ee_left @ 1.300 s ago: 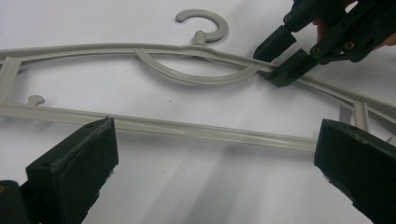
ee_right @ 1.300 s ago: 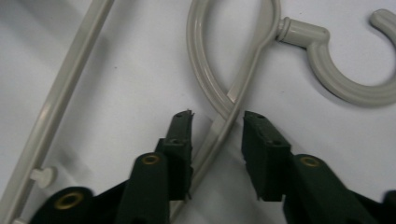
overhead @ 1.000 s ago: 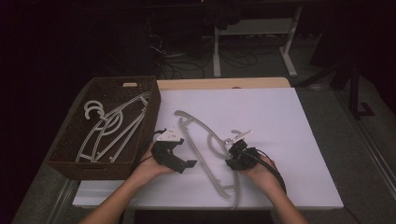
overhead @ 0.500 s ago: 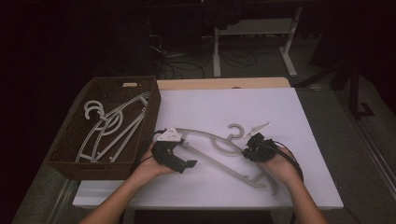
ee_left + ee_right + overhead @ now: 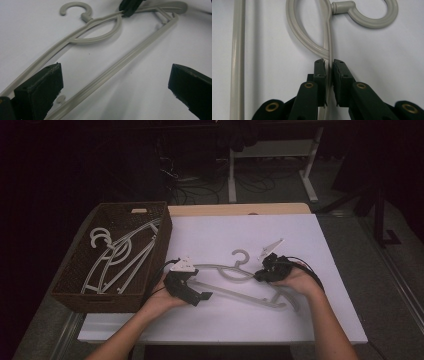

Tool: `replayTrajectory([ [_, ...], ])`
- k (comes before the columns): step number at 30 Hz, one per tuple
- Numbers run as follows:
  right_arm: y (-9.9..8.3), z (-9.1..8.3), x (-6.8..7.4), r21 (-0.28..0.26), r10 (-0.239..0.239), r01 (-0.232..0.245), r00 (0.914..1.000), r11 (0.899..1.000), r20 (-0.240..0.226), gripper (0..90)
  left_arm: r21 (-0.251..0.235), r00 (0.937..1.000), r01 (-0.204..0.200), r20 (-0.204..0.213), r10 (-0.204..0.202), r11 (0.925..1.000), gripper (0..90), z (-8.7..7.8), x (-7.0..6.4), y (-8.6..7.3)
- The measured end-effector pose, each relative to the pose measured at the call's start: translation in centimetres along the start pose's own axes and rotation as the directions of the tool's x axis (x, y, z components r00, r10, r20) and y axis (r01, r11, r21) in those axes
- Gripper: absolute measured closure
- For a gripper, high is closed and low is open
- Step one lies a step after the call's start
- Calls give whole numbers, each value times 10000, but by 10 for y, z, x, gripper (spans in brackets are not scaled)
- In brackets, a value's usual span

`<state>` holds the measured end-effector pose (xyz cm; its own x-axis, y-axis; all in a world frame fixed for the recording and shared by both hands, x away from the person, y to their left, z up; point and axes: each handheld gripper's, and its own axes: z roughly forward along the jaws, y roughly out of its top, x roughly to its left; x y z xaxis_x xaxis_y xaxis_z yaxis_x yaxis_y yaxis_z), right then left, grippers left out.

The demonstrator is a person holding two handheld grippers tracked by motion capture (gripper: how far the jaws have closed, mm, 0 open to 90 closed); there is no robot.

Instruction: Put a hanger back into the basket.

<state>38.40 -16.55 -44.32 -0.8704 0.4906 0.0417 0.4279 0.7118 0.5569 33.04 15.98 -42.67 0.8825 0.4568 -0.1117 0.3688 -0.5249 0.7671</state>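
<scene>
High view shows a grey hanger (image 5: pixel 235 282) lying flat on the white bench (image 5: pixel 330 315), to the right of a wicker basket (image 5: pixel 65 290) that holds more hangers (image 5: pixel 117 257). The left claw (image 5: pixel 192 296) rests at the hanger's left end, and the right claw (image 5: pixel 262 273) is at its upper arm, just right of the hook. Left gripper view shows the left claw (image 5: pixel 115 87) wide open with nothing between its jaws; the hanger (image 5: pixel 100 37) lies beneath it on the bench. Right gripper view shows the right claw (image 5: pixel 329 72) closed tightly on the thin arm of the hanger (image 5: pixel 307 42), just below the hook (image 5: pixel 372 15).
</scene>
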Motion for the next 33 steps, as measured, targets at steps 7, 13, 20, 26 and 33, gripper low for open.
replayTrajectory([
  [7, 8, 8, -1, -51, 753, -752, 9970, 9972, 179, 610, -74, 10000, 42, -6, -42, 10000, 0, -1, 1, 0],
  [13, 2, -17, 12, -978, 1945, -1872, 9782, 9775, 722, 684, -67, 10000, 47, -4, -47, 10000, 0, -1, 1, 0],
  [20, -16, -33, 40, -793, 2014, -1937, 9739, 9778, 1047, 887, -64, 10000, 73, 7, -73, 10000, 0, -1, 1, 0],
  [26, -35, -34, 44, -294, 2281, -2262, 9634, 9736, 1405, 890, -57, 10000, 84, 23, -84, 9999, 0, -1, 2, 0],
  [33, -38, -30, 37, 45, 2518, -2590, 9428, 9659, 2187, 891, -62, 10000, 81, 6, -81, 9999, 0, -2, 2, 0],
])
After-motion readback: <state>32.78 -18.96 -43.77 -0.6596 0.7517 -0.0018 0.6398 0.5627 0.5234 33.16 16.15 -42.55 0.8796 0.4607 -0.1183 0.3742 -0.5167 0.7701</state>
